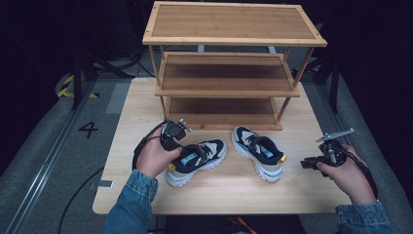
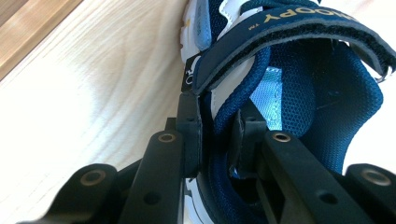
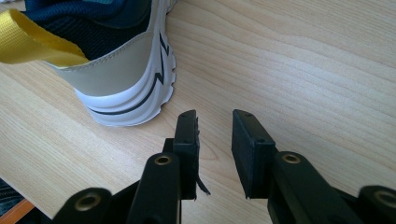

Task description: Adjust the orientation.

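**Worktop, rack and two shoes**

A pale wooden worktop (image 1: 229,190) carries a three-tier bamboo shoe rack (image 1: 229,73) at its far edge, shelves bare. In front of it lie two navy-and-white sneakers, well apart: the left shoe (image 1: 197,161) angled toward the rack, the right shoe (image 1: 258,152) with a yellow heel loop.

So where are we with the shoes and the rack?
Nothing is shelved yet: the bamboo rack has bare shelves. In hand: the left gripper has its jaws clamped on the left shoe's collar. Left: the right shoe sits untouched, the right gripper open beside its heel.
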